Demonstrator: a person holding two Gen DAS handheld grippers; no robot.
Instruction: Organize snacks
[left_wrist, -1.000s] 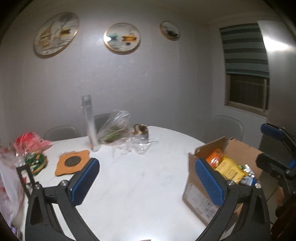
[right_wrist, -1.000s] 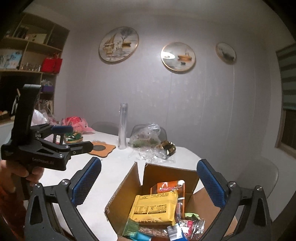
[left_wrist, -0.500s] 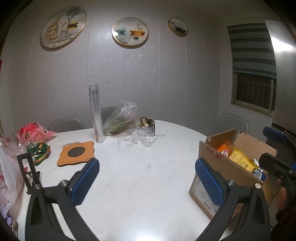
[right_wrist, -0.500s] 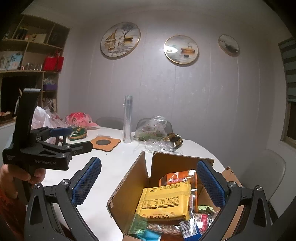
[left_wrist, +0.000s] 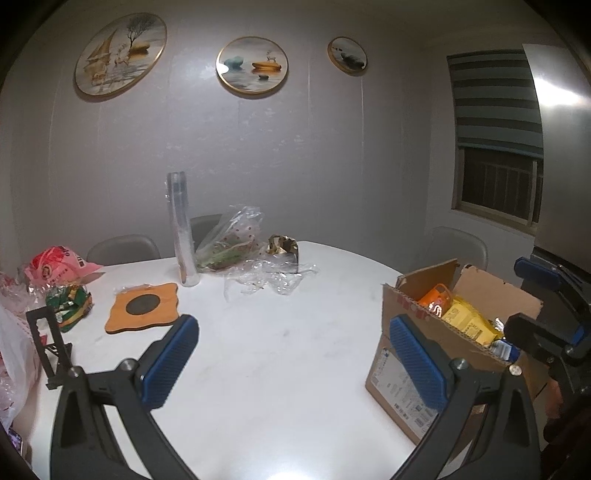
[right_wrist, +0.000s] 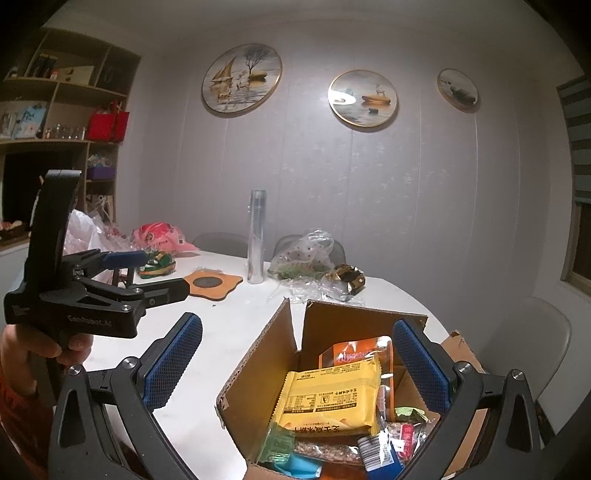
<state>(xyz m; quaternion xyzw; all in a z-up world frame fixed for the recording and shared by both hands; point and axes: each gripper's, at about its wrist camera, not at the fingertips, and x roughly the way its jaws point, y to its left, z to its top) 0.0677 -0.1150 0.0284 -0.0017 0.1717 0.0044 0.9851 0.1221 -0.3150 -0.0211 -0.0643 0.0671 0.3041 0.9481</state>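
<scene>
The cardboard box (left_wrist: 448, 334) now looks farther to the right in the left view than before, and more of the white surface (left_wrist: 280, 354) shows. The left gripper (left_wrist: 291, 354) is wide open and holds nothing. The right gripper (right_wrist: 295, 363) is wide open too, just above the open box. Inside the box lie a yellow snack pack (right_wrist: 330, 397), an orange pack (right_wrist: 354, 354) and small wrapped snacks (right_wrist: 369, 446).

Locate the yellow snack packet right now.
In the right wrist view, the yellow snack packet lies inside the open cardboard box, beneath the orange packet.
</scene>
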